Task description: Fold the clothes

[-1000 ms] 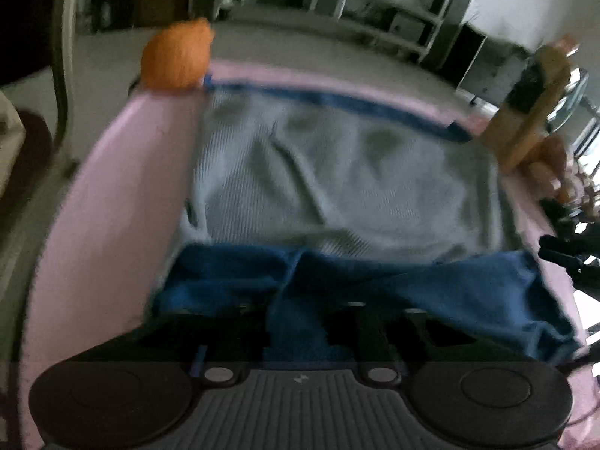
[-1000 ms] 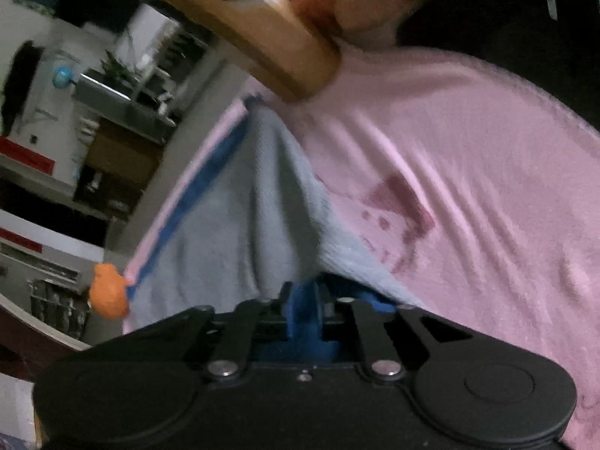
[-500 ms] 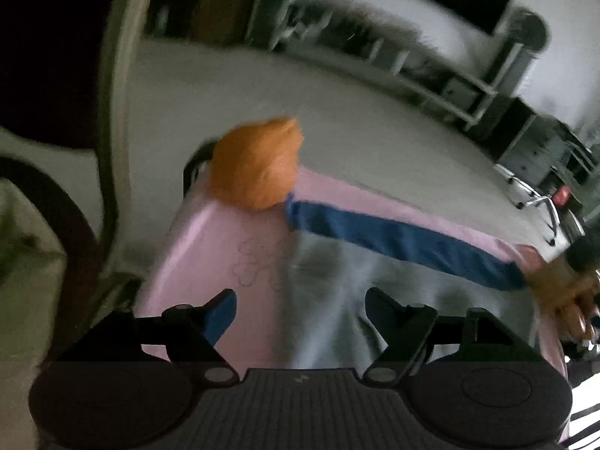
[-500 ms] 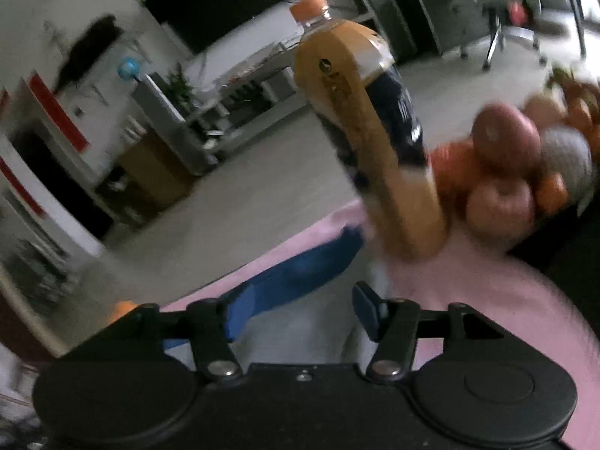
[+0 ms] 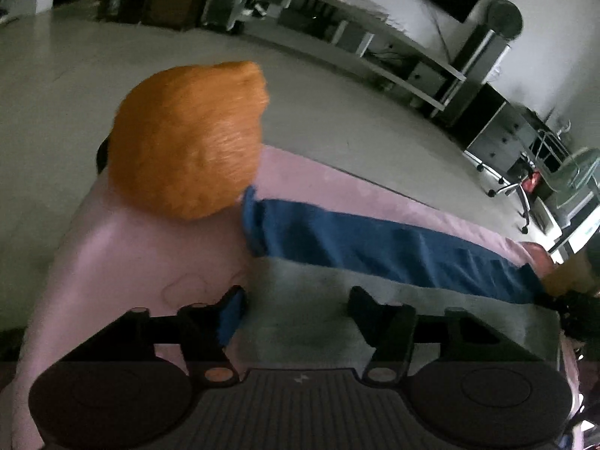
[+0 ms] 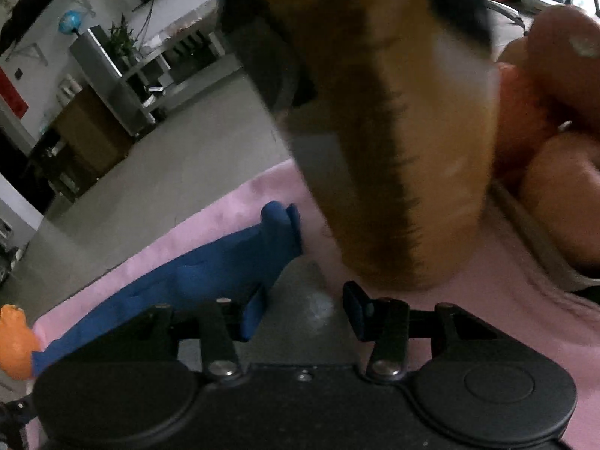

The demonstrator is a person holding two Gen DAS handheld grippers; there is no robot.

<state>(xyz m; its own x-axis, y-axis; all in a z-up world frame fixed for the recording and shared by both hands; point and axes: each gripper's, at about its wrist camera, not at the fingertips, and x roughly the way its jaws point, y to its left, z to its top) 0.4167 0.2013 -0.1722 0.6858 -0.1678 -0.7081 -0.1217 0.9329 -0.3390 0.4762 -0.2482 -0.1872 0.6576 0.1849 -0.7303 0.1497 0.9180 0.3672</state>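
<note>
A grey garment (image 5: 318,281) with a blue band (image 5: 375,243) along its far edge lies folded flat on the pink table cover (image 5: 150,255). My left gripper (image 5: 296,300) hangs over the garment's far left corner. Its jaws are closing, wide apart, with grey cloth lying beneath the gap and nothing pinched. My right gripper (image 6: 304,292) is over the far right corner, where the blue band (image 6: 195,273) ends and the grey cloth (image 6: 303,318) shows between the fingers. Its jaws are closing too, and the pads press on nothing.
An orange plush ball (image 5: 187,142) sits at the table's far left corner, touching the band's end. A tall orange-brown bottle (image 6: 393,150) stands right ahead of my right gripper, with a tray of fruit (image 6: 555,112) beside it. Beyond the table edge lie grey floor and shelving.
Both grippers held the blue hem a second ago, carried it to the far edge and let go. Both have since come closer over the far corners, with jaws narrower than half a second ago.
</note>
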